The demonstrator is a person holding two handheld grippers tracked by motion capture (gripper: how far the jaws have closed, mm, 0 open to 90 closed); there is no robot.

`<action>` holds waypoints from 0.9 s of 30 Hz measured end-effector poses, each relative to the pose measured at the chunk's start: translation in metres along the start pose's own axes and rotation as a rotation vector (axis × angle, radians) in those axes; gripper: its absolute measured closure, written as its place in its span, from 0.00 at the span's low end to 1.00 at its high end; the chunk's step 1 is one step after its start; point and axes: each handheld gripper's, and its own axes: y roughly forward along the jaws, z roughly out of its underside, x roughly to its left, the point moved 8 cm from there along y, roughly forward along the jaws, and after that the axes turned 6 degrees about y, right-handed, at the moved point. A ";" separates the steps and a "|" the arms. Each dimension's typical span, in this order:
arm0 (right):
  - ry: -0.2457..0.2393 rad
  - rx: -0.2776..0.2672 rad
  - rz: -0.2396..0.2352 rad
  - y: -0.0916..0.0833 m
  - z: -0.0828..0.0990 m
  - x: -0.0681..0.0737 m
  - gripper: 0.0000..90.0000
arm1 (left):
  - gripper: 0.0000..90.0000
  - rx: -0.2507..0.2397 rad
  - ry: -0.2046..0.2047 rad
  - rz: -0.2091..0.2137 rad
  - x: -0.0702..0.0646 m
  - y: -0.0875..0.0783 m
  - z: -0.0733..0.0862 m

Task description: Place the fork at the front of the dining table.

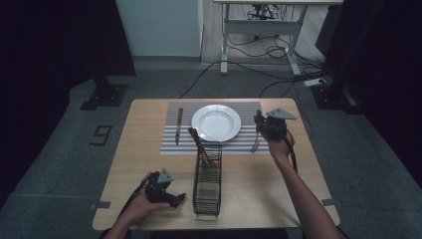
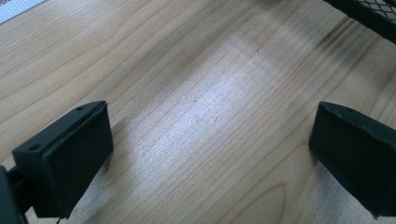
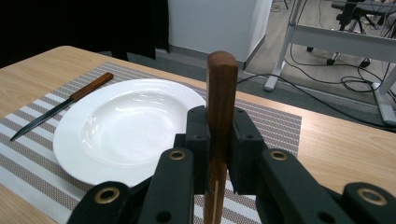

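Note:
My right gripper [image 1: 262,125] hovers just right of the white plate [image 1: 216,134] and is shut on the wooden handle of a fork [image 1: 255,143]. The fork hangs tines-down over the striped placemat [image 1: 171,145]. In the right gripper view the handle [image 3: 222,88] stands upright between the pads of that gripper [image 3: 219,140], with the plate [image 3: 70,140] behind it. A knife [image 1: 178,125] with a wooden handle lies on the mat left of the plate. My left gripper [image 1: 173,197] rests at the table's front left, open over bare wood [image 2: 212,154].
A black wire basket [image 1: 208,181] stands at the front middle of the table, right beside the left gripper, with a wooden-handled utensil [image 1: 199,143] leaning out of it. Its edge [image 2: 369,14] shows in the left gripper view. A desk with cables stands beyond the table.

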 end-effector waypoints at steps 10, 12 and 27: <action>-0.006 0.042 -0.002 0.016 -0.005 0.001 0.90 | 0.00 0.000 0.001 0.001 0.000 0.000 0.000; -0.008 0.051 -0.002 0.017 -0.005 0.001 0.90 | 0.00 0.000 0.000 0.001 0.000 0.000 0.000; 0.029 0.112 0.038 0.037 -0.009 -0.001 0.89 | 0.00 -0.001 0.001 0.000 -0.001 0.000 0.000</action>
